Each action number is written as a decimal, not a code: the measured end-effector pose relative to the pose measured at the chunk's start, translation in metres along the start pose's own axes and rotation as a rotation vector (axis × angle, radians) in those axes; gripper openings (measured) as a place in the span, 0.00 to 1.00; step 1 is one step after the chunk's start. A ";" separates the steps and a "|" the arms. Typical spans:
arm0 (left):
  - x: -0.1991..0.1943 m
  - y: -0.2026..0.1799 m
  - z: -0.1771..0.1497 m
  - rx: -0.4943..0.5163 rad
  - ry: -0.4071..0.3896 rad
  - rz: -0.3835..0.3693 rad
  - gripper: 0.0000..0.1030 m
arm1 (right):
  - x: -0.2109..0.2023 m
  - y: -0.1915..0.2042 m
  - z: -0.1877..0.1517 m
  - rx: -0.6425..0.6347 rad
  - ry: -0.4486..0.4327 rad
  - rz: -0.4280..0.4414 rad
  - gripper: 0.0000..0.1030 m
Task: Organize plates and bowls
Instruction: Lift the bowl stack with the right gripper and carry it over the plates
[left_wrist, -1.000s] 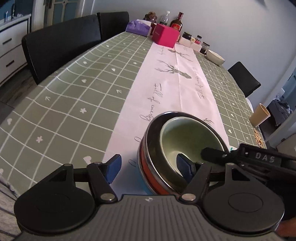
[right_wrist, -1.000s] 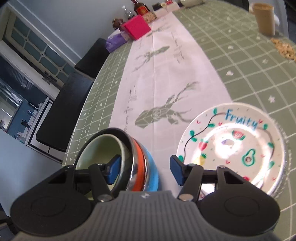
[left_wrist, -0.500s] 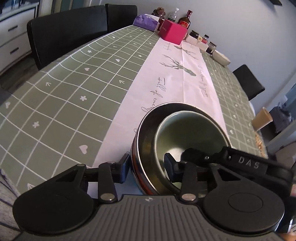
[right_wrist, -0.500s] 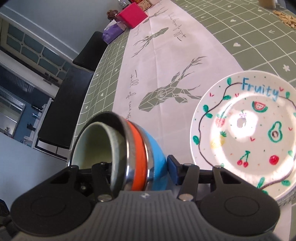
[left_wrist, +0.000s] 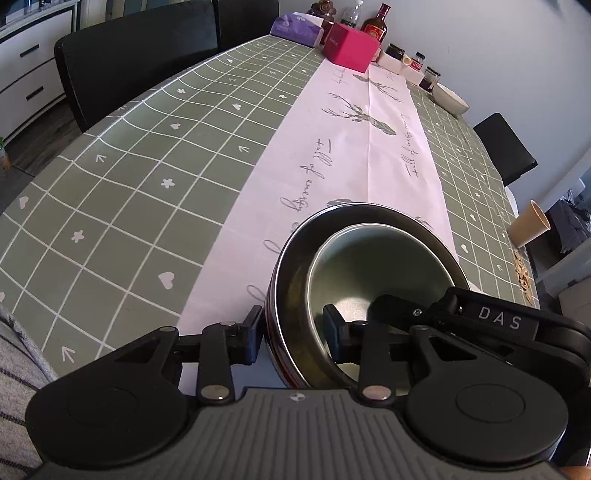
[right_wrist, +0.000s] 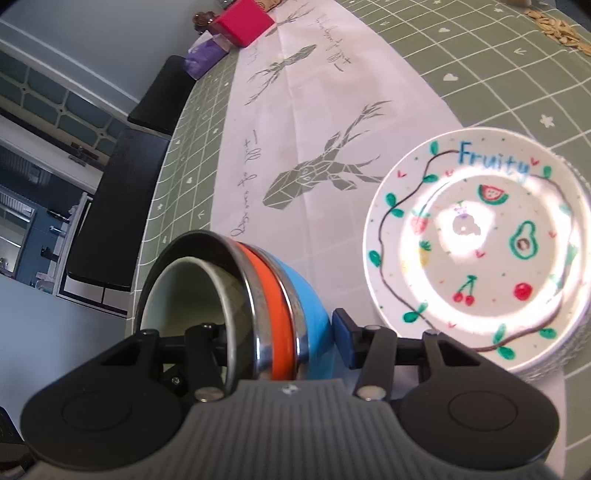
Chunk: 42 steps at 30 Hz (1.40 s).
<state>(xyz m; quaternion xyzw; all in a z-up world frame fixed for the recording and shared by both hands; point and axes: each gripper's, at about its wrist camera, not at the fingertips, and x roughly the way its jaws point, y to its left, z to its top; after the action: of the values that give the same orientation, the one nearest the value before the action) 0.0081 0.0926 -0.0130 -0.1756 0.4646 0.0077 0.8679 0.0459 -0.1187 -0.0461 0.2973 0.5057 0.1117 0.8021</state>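
Note:
A stack of nested bowls (left_wrist: 295, 254) stands on the white table runner: pale green inside a steel-rimmed one, then orange and blue (right_wrist: 273, 291). My left gripper (left_wrist: 291, 332) straddles its near wall. One pad is on the outside, the other is inside the green bowl, and the jaws are closing onto the wall. My right gripper (right_wrist: 280, 332) is shut on the opposite wall, with its outer pad on the blue bowl; its body (left_wrist: 498, 321) reaches in from the right. The stack leans left in the right wrist view. A "Fruity" plate (right_wrist: 476, 243) lies to the right.
The far end of the table holds a pink box (left_wrist: 351, 46), a purple pack (left_wrist: 295, 27), bottles, jars and a white bowl (left_wrist: 450, 98). A paper cup (left_wrist: 530, 229) and scattered seeds (left_wrist: 522, 273) are at the right edge. Black chairs (left_wrist: 129, 62) flank the table.
The left jaws have narrowed from wide apart onto the stack's near wall. The right jaws also closed onto the stack. The stack now leans more, and the plate looks larger.

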 end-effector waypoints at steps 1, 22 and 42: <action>-0.002 -0.004 0.002 0.000 -0.004 0.002 0.37 | -0.005 0.002 0.002 -0.012 -0.004 -0.010 0.48; 0.012 -0.132 -0.009 0.201 0.051 -0.062 0.38 | -0.092 -0.087 0.046 0.087 -0.022 -0.055 0.49; 0.013 -0.146 -0.024 0.361 -0.145 -0.055 0.77 | -0.082 -0.114 0.060 0.091 -0.036 -0.016 0.82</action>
<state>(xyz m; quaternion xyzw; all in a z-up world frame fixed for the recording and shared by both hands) 0.0220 -0.0534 0.0075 -0.0289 0.3896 -0.0870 0.9164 0.0469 -0.2712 -0.0338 0.3316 0.4980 0.0768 0.7976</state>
